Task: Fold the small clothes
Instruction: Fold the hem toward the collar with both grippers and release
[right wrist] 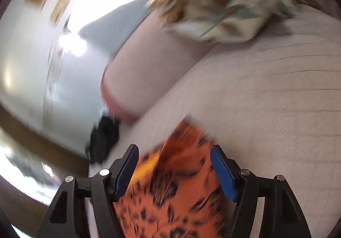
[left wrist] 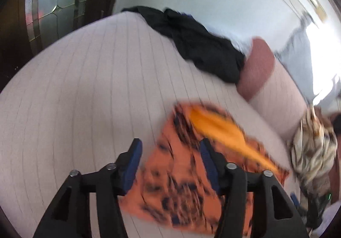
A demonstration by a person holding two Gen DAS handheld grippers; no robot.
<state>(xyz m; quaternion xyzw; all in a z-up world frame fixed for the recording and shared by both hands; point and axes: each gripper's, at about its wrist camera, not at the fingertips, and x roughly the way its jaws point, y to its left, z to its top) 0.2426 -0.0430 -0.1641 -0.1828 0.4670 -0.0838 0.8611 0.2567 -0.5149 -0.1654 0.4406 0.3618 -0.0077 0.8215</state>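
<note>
An orange garment with black spots lies on the pale striped bed, with a plain orange-yellow strip across it. My left gripper is open above its left part, empty. In the right wrist view the same orange garment lies below and between the fingers of my right gripper, which is open. Both views are blurred by motion.
A black garment lies at the far side of the bed. A pink-ended bolster pillow lies beside it. A cream patterned cloth is heaped at the right; it also shows in the right wrist view.
</note>
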